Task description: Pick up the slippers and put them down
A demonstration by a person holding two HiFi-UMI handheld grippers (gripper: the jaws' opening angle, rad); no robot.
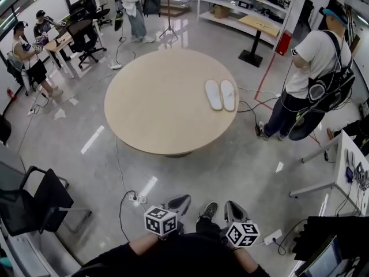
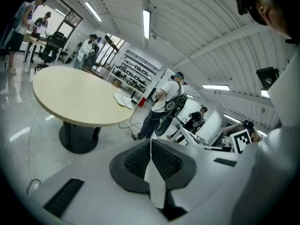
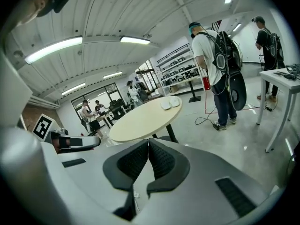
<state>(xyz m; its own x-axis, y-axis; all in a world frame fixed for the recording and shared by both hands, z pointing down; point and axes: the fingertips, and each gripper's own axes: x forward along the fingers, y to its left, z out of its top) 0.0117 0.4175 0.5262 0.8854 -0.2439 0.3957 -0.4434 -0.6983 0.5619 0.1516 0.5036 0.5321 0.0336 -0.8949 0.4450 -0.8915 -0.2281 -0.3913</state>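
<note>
So, I've got the left gripper (image 1: 178, 204) and right gripper (image 1: 233, 212) down by my feet, well apart from the round table (image 1: 151, 113). Both have their jaws pressed together with nothing between them. The white slippers (image 1: 221, 94) lie side by side on the tabletop's far right part, near a standing person (image 1: 308, 82) with a backpack.

No readable text, labels or numbers anywhere.
</note>
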